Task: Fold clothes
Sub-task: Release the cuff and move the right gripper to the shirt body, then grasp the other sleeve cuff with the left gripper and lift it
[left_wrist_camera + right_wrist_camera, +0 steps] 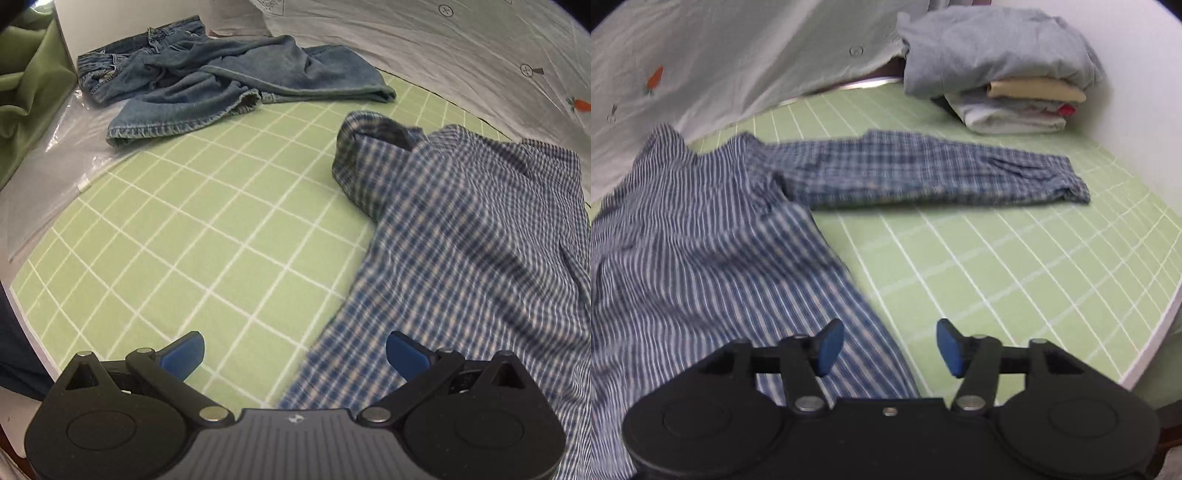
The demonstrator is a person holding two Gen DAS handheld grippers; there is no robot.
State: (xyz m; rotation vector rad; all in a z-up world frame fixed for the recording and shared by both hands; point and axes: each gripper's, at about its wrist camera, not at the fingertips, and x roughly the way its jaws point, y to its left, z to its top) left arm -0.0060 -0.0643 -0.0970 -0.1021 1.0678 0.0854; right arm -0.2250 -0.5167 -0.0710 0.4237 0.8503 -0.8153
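While both grippers are hovering over the green gridded surface [221, 240], the checked shirt [461, 240] is lying spread between them, its body under the inner fingers of each. The left gripper [294, 354] is standing released, jaws wide with nothing in them; the right gripper [890, 345] is likewise parted and empty. The long sleeve [934, 173] is stretching away to the right, nearer the right hand. Only the right view is showing it and the folded pile [1008, 74]; only the left is showing the crumpled jeans [221, 77].
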